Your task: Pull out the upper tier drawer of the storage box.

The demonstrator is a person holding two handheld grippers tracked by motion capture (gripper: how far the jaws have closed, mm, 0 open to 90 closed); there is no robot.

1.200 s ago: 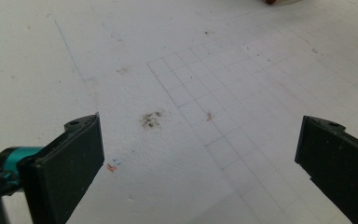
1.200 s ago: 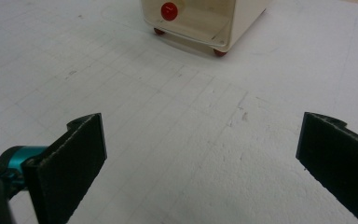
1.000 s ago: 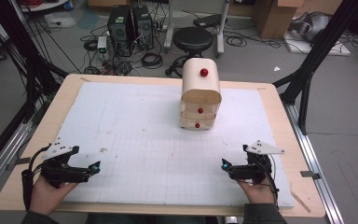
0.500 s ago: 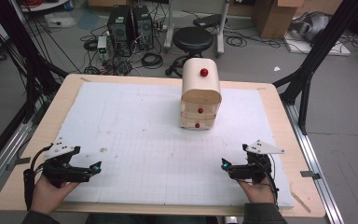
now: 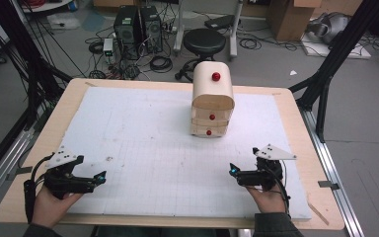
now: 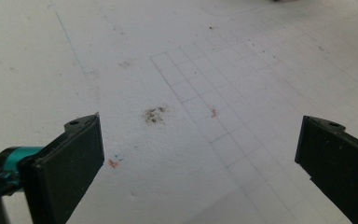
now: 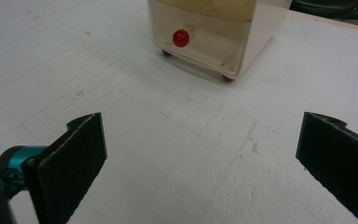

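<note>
A small cream drawer chest [image 5: 212, 103] with red knobs stands at the back middle of the white gridded mat [image 5: 153, 148]. Its lower drawer with a red knob [image 7: 182, 38] appears ahead in the right gripper view, closed. My left gripper [image 5: 98, 178] rests at the near left of the mat, jaws wide apart over bare foam with a brown smudge [image 6: 154, 115]. At the near right my right gripper [image 5: 233, 171] is open too, nothing between its jaws, well short of the chest [image 7: 214, 32].
The mat lies on a wooden table [image 5: 44, 148] framed by black struts. Beyond the far edge are a black stool [image 5: 205, 42], computer towers [image 5: 138, 22] and cables on the floor.
</note>
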